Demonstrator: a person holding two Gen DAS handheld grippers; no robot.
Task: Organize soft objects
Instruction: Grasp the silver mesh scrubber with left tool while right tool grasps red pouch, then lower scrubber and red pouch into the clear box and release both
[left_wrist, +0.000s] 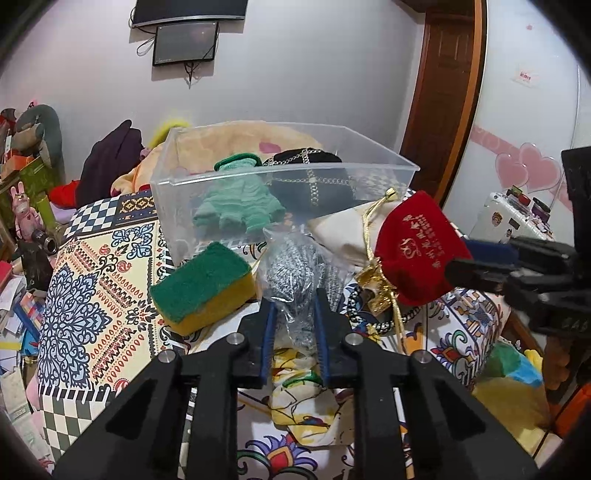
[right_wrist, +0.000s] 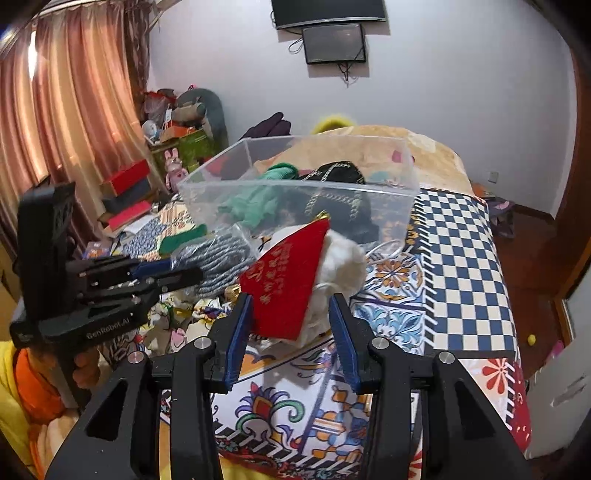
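Clear bin (left_wrist: 284, 173) on the bed (left_wrist: 92, 280), already holding a green glove (left_wrist: 240, 206) and a black chained bag (left_wrist: 314, 177). Still outside, near its front wall: sponge (left_wrist: 203, 284) at 9 o'clock, red pouch (left_wrist: 417, 251) at 3, cream bag (left_wrist: 343, 229) behind it. Left gripper (left_wrist: 295, 325) pinches a bagged grey knit bundle (left_wrist: 295, 273). Right gripper (right_wrist: 291, 321) spread, straddling the red pouch, not closed. Roughly a third done, by my judgement; four items left.
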